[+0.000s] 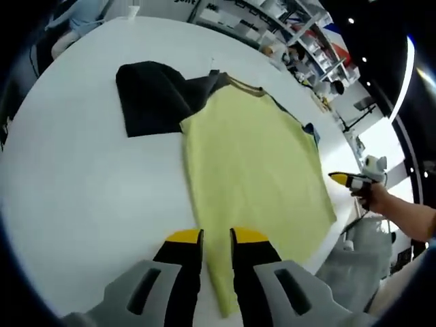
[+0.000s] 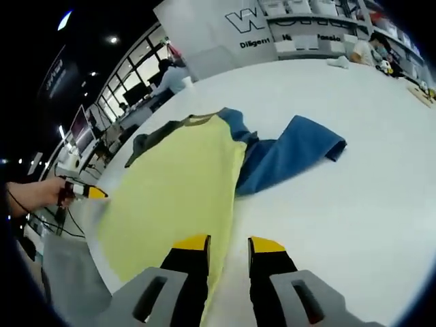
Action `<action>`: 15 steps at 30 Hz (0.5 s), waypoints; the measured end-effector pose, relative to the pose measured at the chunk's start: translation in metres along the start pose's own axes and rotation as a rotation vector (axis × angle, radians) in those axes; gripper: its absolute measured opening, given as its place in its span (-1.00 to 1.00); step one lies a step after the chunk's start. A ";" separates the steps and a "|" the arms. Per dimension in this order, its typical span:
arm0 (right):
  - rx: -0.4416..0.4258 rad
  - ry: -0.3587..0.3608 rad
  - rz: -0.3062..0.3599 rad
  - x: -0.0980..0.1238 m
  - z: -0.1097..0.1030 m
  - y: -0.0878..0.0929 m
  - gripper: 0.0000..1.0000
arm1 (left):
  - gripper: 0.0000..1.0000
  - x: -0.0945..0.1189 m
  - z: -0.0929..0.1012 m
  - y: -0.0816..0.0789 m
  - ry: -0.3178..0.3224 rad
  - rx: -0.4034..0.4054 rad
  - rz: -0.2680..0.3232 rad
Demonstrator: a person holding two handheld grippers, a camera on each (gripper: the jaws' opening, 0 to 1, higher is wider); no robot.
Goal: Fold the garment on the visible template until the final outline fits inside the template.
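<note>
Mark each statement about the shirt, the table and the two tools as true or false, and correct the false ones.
1. The shirt has a yellow body. True.
2. One sleeve is blue and the other sleeve is dark. True.
3. The shirt is already folded into a small square. False: it lies spread flat on the white table, both sleeves out to the sides.
4. The left tool is clamped on a sleeve. False: its jaws stand apart above the yellow hem and hold nothing.
5. The right tool is open. True.
6. The table is black. False: it is white.
</note>
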State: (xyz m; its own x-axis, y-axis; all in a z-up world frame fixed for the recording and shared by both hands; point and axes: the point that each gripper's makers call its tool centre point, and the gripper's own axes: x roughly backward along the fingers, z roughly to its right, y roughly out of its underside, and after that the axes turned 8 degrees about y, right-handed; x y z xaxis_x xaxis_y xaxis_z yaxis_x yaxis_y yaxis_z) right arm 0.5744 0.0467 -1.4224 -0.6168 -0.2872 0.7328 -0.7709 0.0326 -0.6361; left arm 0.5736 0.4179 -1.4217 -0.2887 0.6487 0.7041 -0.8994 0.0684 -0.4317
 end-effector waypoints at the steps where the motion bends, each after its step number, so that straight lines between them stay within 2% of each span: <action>1: -0.012 0.015 0.013 -0.003 0.006 -0.007 -0.66 | -0.72 -0.002 0.001 -0.002 0.002 -0.003 0.000; 6: -0.021 0.055 0.040 -0.014 0.023 -0.029 -0.65 | -0.72 -0.009 0.007 -0.009 0.017 -0.007 0.004; 15: 0.001 0.154 0.105 -0.037 0.047 -0.085 -0.64 | -0.69 -0.017 0.022 -0.022 0.052 -0.024 0.021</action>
State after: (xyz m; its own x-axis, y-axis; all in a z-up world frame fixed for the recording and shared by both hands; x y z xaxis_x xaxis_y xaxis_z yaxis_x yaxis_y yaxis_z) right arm 0.6703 0.0097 -1.4066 -0.7110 -0.1322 0.6906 -0.7009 0.0540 -0.7113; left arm 0.5908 0.3885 -1.4117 -0.2896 0.6889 0.6645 -0.8851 0.0716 -0.4599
